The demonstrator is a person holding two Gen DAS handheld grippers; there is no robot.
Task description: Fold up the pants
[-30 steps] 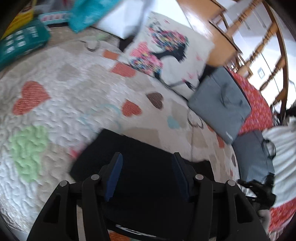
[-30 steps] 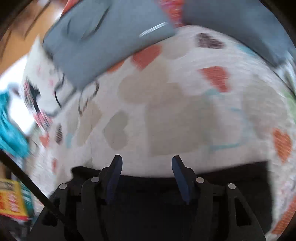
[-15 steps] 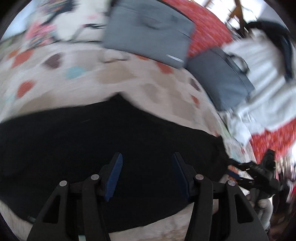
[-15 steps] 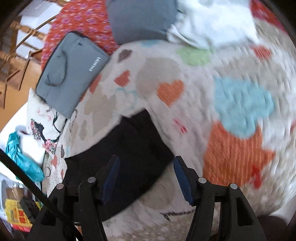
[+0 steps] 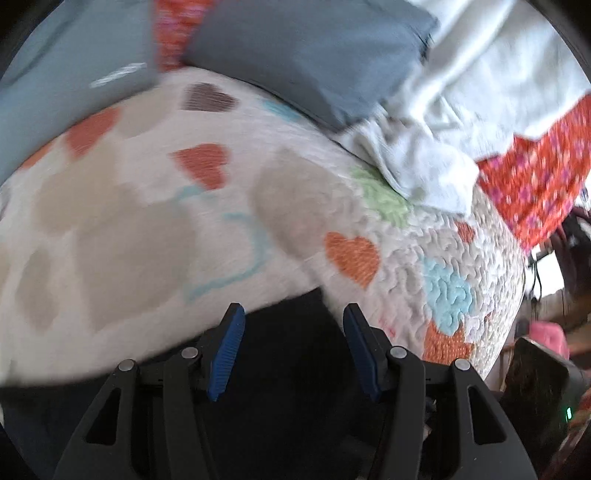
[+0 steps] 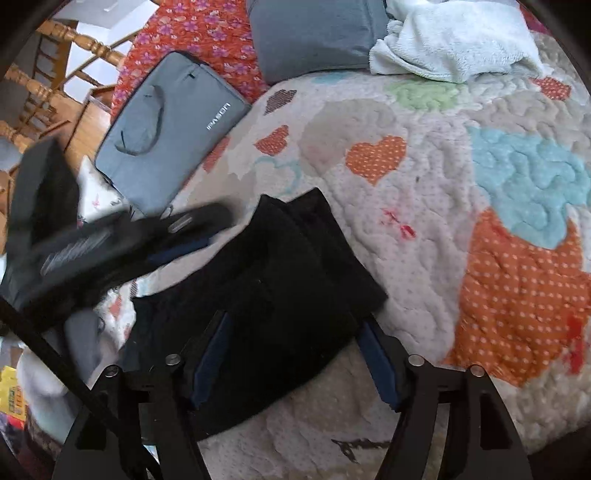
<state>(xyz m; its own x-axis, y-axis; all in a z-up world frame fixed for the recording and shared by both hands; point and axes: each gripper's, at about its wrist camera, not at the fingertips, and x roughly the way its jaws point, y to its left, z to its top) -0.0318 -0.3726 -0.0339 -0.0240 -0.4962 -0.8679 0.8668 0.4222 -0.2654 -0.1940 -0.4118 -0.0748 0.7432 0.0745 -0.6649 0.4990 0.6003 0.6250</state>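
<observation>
Black pants (image 6: 280, 288) lie folded in layers on a heart-patterned quilt (image 6: 461, 229). My right gripper (image 6: 291, 336) hangs over their near end with its jaws opening. The cloth lies between and under the blue pads (image 6: 208, 358), and no pinch shows. My left gripper (image 6: 122, 243) is a dark blur at the left of the right wrist view, beside the pants' far end. In the left wrist view, the left gripper (image 5: 293, 314) stands open above a corner of the pants (image 5: 288, 373), with nothing gripped.
A grey laptop bag (image 6: 166, 122) and a grey cushion (image 6: 314, 33) lie at the far side of the quilt. A white towel (image 6: 454, 40) is heaped at the back right. Red flowered fabric (image 6: 199, 29) and a wooden chair (image 6: 55, 55) are behind them.
The left gripper swept fast across the pants to one corner, rolling as it went. The right gripper swung over the pants' end, then held still while its jaws widened.
</observation>
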